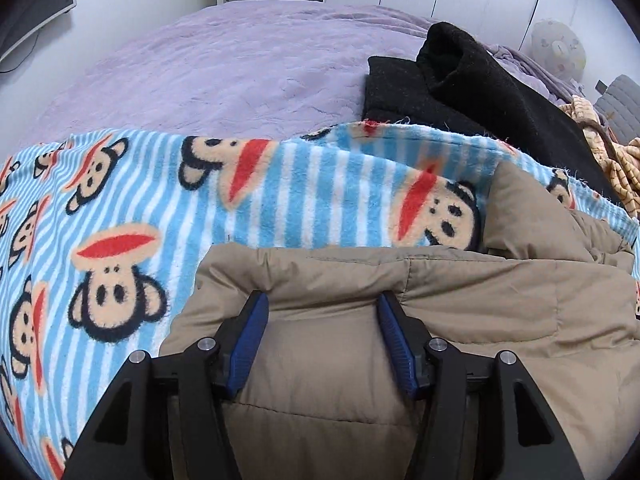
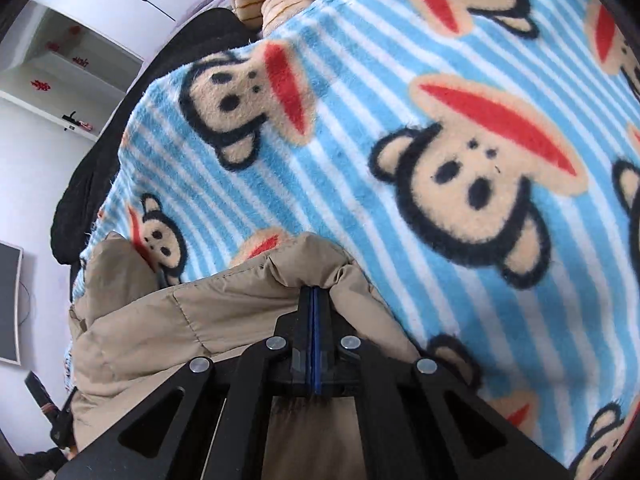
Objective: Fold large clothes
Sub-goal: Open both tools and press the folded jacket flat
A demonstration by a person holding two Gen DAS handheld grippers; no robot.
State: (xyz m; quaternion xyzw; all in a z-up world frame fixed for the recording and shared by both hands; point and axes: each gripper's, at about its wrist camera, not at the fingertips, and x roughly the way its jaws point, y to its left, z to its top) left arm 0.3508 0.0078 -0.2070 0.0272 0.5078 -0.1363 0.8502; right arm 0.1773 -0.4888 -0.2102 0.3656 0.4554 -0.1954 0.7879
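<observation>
On blanket (image 2: pixel 400 80), gripper-pinched tan jacket (image 2: pixel 160 320)

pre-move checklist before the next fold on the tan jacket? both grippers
1. Right gripper shut on the tan jacket edge: ok.
2. Left gripper gripping the jacket: not ok, jaws open, fabric only lies between them.
3. Jacket on the monkey blanket: ok.
4. Black garment apart from the jacket: ok.
5. Jacket's far side and sleeves laid flat: cannot tell, out of view.
</observation>
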